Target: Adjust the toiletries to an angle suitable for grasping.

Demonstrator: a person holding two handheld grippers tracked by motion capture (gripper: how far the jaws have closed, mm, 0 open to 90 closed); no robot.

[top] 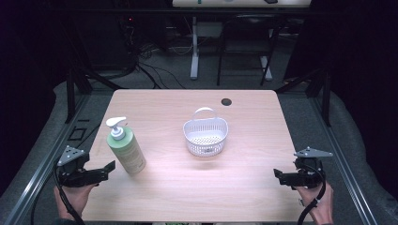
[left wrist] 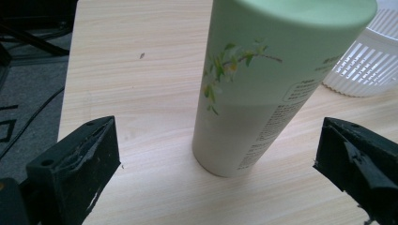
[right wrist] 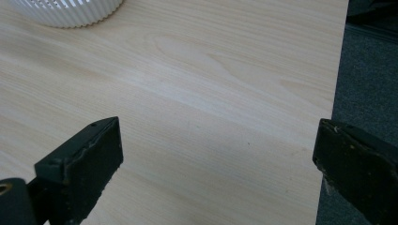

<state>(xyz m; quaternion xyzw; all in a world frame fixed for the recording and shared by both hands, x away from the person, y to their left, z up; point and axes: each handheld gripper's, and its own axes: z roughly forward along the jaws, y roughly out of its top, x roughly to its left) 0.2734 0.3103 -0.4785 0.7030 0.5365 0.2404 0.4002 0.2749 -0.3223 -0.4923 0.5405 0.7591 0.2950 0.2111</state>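
Jaws of our left gripper [top: 105, 169] stood apart at the table's [top: 244, 187] left edge, just short of the upright green pump bottle [top: 126, 147]. Bare wood separated it from the white basket [top: 205, 132]. Our right gripper [top: 280, 176], jaws apart, hovered at the right edge.

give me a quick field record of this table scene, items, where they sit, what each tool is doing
surface: wooden table
bottle: green pump bottle, upright, left side
basket: white slotted basket, handle up, near centre, looks empty
left tool: left tool open, near the bottle base, not touching
right tool: right tool open, at the right edge, holding nothing
likely next: left tool closes on the bottle
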